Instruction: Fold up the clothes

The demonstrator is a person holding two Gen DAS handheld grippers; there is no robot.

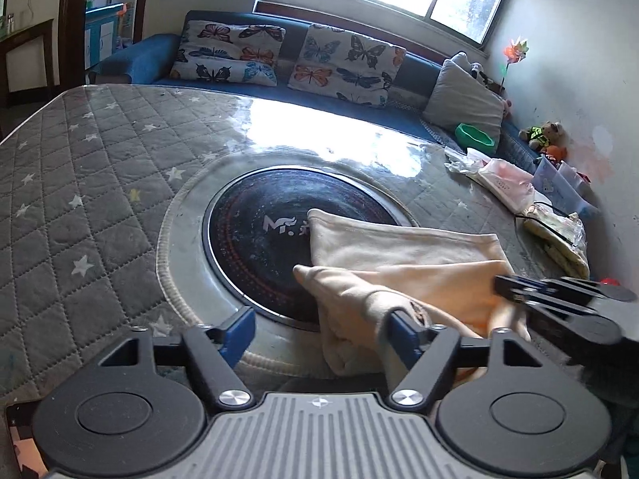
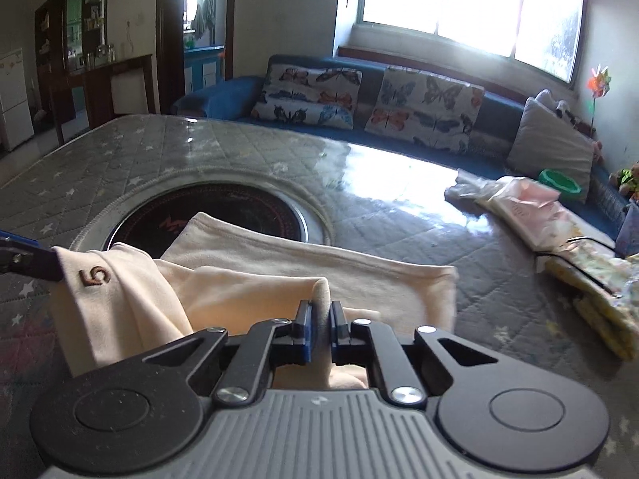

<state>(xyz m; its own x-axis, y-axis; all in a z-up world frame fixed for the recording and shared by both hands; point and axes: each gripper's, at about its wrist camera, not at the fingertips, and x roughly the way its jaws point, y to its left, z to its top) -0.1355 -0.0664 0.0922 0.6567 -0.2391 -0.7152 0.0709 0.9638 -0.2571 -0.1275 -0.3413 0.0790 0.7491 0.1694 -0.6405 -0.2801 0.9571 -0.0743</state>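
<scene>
1. My right tool (image 2: 320,319) is clamped on a soft cream garment (image 2: 311,275).
2. My left tool (image 1: 321,331) gapes wide.
3. The garment lies lower centre, partly folded, long axis left-right, on the quilted grey surface (image 1: 80,183).

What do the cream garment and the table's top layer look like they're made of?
Cream garment: soft matte knit, likely cotton jersey; it drapes in rounded folds and bunches in the right tool. Table top: quilted grey star-print fabric under what looks like a clear glossy sheet, judging by the window glare.
</scene>
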